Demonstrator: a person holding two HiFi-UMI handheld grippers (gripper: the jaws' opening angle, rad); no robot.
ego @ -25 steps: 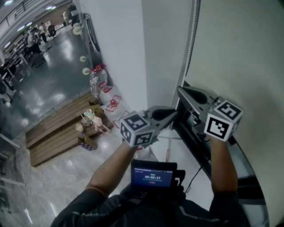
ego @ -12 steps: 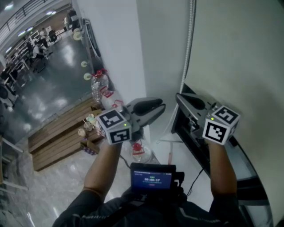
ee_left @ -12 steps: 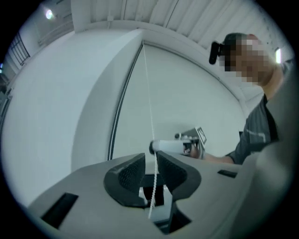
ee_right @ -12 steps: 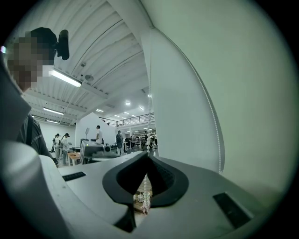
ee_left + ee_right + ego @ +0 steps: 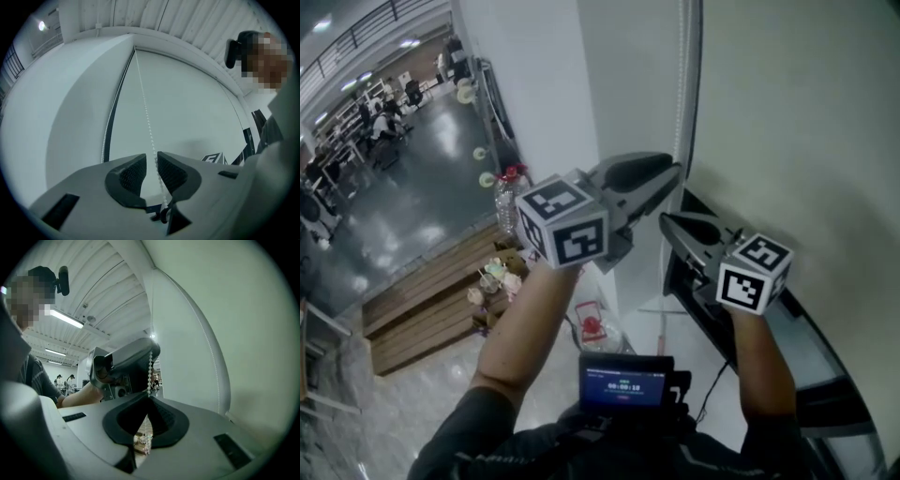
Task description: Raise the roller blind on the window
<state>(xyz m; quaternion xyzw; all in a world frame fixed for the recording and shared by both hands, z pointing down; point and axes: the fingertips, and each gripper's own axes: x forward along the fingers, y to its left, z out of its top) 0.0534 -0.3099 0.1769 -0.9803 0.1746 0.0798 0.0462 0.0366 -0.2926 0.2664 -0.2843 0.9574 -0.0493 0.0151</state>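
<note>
A white roller blind (image 5: 797, 122) covers the window at the right, with its white bead chain (image 5: 682, 84) hanging down its left edge. My right gripper (image 5: 667, 220) points at the chain and is shut on it; in the right gripper view the chain (image 5: 150, 371) rises out of the closed tips (image 5: 149, 398). My left gripper (image 5: 675, 173) is just above the right one. Its jaws (image 5: 151, 157) stand slightly apart, and the bead chain (image 5: 145, 112) runs between the pads without being pinched. The blind (image 5: 187, 103) fills the left gripper view.
A black window frame and sill (image 5: 806, 375) run below the blind. A small screen device (image 5: 623, 382) hangs at the person's chest. Far below at the left lie wooden pallets (image 5: 422, 281), water bottles (image 5: 506, 197) and a shiny floor. A white wall (image 5: 544, 94) stands left of the chain.
My left gripper has risen along the chain, from beside and below the right gripper to just above it. The right gripper has kept its place, shut on the chain.
</note>
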